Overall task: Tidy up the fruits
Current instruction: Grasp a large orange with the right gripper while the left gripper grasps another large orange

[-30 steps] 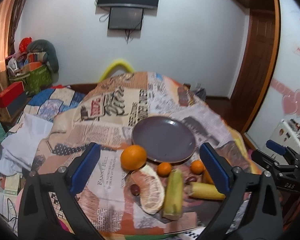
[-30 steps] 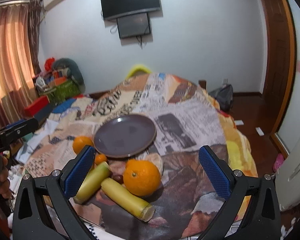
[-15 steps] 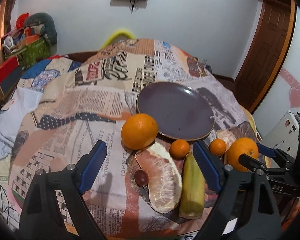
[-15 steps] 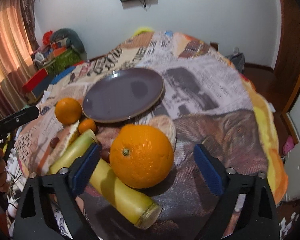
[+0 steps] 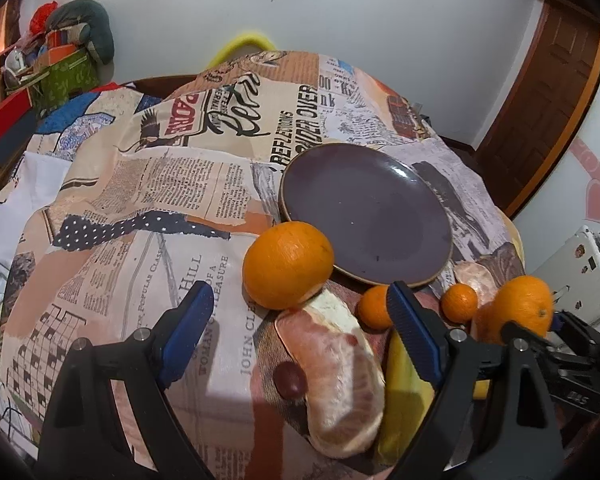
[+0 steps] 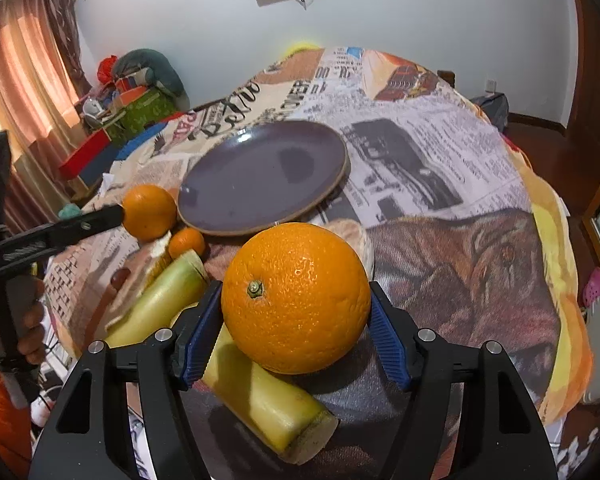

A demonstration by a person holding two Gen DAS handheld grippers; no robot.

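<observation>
My right gripper [image 6: 296, 330] has its blue fingers [image 6: 198, 340] pressed against both flanks of the big orange [image 6: 296, 298], stem turned toward the camera; I take that as a closed grip on it, chosen across its widest part so the round skin cannot roll out. The orange sits over a yellow-green stalk [image 6: 268, 404] that lies flat on the newspaper-print cloth [image 6: 440, 160], and whether it touches the stalk I cannot tell. The purple plate [image 6: 262, 178] lies just beyond, bare, and I judge it the place the fruit should go.

My left gripper [image 5: 296, 332] hangs open, fingers [image 5: 186, 328] spread wide and holding nothing, pointed at the second orange [image 5: 288, 264], which rests against the plate's near rim [image 5: 288, 216]. Below it lies a peeled pomelo segment [image 5: 332, 364] with a dark grape [image 5: 290, 374] beside it. A small tangerine [image 5: 374, 312] sits partly behind my right-hand finger pad, and another tangerine [image 5: 459, 302] lies further right, near the held orange.

The way to the plate looks short, but the second stalk [image 6: 160, 300] and the small tangerine crowd the near rim, and a second pomelo piece [image 6: 356, 236] lies directly behind the held orange, so I would lift before carrying across
</observation>
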